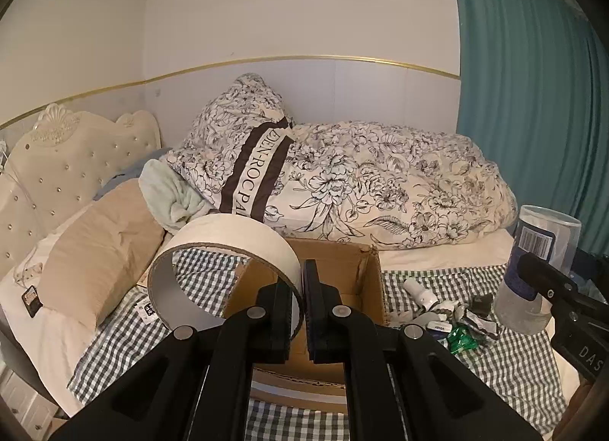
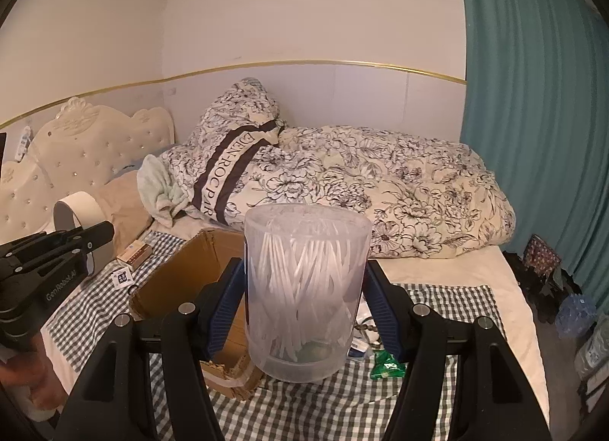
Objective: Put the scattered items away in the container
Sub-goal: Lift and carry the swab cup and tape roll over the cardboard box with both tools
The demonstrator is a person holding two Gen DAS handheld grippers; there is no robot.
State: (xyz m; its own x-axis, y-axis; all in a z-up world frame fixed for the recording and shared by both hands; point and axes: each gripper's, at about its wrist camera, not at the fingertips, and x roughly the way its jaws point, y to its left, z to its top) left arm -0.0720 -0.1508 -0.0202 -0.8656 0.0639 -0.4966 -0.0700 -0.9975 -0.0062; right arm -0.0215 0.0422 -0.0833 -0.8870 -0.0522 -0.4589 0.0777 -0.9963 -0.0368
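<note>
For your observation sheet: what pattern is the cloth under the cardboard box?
Dark-and-white gingham check on the cloth, clearest in the right wrist view.

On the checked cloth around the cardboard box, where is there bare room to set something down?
Free: checked cloth in front of the cardboard box, and its strip left of the box beside the beige pillow. Crowded: right of the box, with a small white bottle, crumpled wrappers and a green packet.

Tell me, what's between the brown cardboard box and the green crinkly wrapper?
In the left wrist view, a small white bottle and crumpled wrappers lie between the brown cardboard box and the green crinkly wrapper.
</note>
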